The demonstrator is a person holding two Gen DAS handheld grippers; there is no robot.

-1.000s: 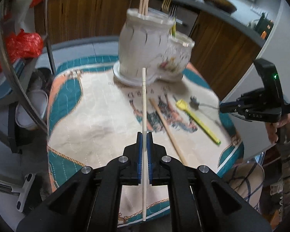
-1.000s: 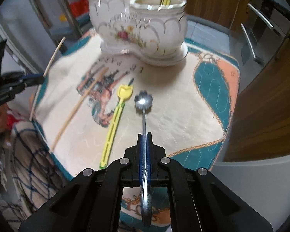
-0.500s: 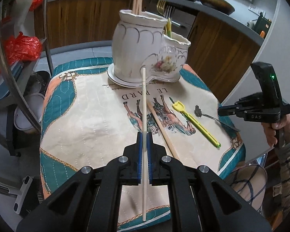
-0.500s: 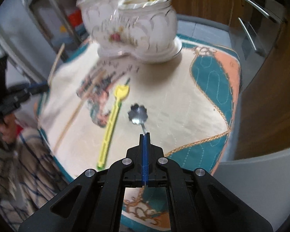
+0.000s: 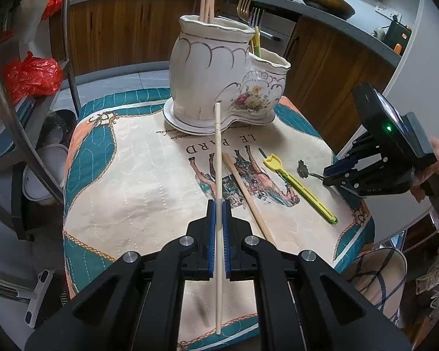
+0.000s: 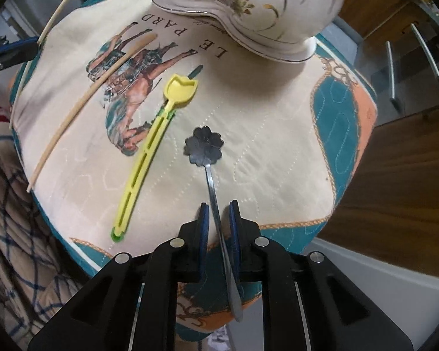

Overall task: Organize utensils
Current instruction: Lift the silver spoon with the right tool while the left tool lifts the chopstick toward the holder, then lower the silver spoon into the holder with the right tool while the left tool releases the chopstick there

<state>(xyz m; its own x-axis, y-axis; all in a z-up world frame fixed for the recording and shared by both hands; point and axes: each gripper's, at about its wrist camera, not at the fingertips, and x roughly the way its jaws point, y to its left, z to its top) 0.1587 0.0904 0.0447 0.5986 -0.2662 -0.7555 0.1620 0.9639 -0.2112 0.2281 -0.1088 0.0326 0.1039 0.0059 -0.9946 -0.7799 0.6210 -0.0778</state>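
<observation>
Released since a moment ago: right gripper (image 6: 219, 207) has parted around the spoon (image 6: 204, 145).
Spoon's handle lies between its spread fingers; left gripper (image 5: 218, 204) clamps a chopstick (image 5: 218, 158).

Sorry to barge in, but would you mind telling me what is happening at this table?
A person with two handheld grippers is sorting utensils into the white ceramic holder. The left gripper has its jaws shut on a pale chopstick, pointed toward the holder. The right gripper has its jaws open around the flower-headed spoon lying on the cloth. A yellow spoon and another chopstick lie loose.
</observation>
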